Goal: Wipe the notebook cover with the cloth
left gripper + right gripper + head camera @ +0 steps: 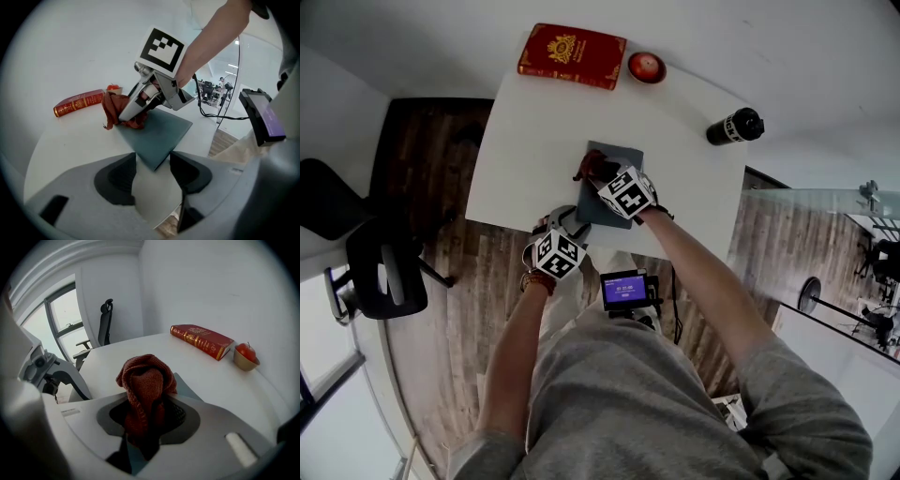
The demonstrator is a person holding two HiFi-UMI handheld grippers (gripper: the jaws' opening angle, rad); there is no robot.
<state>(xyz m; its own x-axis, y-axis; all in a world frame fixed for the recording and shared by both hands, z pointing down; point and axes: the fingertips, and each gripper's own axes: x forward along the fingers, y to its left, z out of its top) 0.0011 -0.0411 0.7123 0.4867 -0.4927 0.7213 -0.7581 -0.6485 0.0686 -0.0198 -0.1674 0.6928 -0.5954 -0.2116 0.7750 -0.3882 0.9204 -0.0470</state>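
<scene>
The notebook (623, 157) lies on the table (525, 141), near your edge. The cloth (588, 169) sits at its left edge, between the jaws of your right gripper (598, 178). Your left gripper (565, 223) is at the notebook's near left corner. At the far edge lies a book (572, 54), with a bowl (646, 67) just right of it. A bottle (734, 126) lies at the right.

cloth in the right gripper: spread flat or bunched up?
Bunched up. The cloth is a crumpled wad clamped between the jaws of the right gripper, at one corner of the notebook.
</scene>
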